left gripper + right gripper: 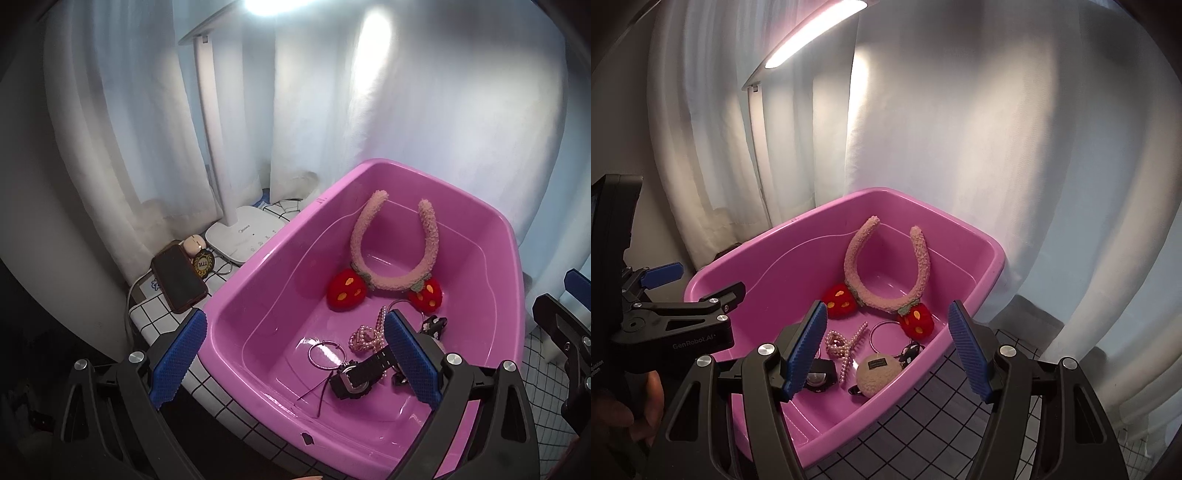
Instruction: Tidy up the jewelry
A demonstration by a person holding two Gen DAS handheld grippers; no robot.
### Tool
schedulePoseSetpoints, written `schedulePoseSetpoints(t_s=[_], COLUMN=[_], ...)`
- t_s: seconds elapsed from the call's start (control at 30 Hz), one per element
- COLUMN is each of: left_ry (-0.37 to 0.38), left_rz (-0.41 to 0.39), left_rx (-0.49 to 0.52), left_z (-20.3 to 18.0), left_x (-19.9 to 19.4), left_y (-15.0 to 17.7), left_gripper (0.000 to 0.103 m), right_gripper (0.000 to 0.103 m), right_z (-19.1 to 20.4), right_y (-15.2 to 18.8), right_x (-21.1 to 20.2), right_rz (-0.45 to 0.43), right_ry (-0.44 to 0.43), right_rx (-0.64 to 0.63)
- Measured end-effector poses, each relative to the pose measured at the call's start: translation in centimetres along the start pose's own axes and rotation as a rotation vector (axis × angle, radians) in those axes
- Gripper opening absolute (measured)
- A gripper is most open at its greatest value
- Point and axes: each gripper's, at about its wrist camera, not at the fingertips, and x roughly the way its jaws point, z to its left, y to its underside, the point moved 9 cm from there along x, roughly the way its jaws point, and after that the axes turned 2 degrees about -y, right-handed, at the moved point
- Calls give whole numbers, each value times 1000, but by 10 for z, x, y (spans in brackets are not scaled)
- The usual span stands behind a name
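At the far left of the left wrist view, a dark phone (180, 277) lies on the grid-patterned desk (162, 325), with a small round figure (194, 244) and a dark badge (203, 264) just beside it. Next comes the white base of a desk lamp (245, 236), its stem rising in front of white curtains (332, 110).

The left tool (295, 360) has its 2 blue-padded fingers spread wide, 1 over the desk outside the pink tub (236, 295) and 1 over the tub's inside, with nothing gripped between them.

Inside the tub, a thin metal hoop (324, 355) lies on the floor, then a black watch (360, 376) and a tangle of pink pearl pieces (369, 334). Behind them a fuzzy pink headband (391, 243) with 2 red strawberry ornaments leans against the far wall. A small black-and-white bow (435, 325) lies at the right, partly hidden by the tool's finger.

In the right wrist view, the right tool (888, 349) hangs over the tub's near right rim, its fingers well apart and gripping nothing. Between them show a cream round puff (879, 373) and a second metal ring (884, 334) on the tub floor.
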Motion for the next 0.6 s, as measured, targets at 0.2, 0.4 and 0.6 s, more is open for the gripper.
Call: schedulePoseSetpoints(t_s=[0.2, 0.4, 0.6], left_ry=[0, -6, -3], left_rz=[5, 1, 13], left_rx=[-4, 4, -8], left_z=[1, 1, 3], left_x=[-3, -6, -4], left_y=[4, 5, 6], left_gripper=[95, 95, 95], right_gripper=[65, 65, 65], right_z=[2, 2, 2], right_y=[4, 4, 4], right_x=[-3, -5, -5], right_rz=[0, -1, -2], right_ry=[2, 2, 1], right_rx=[-3, -5, -5])
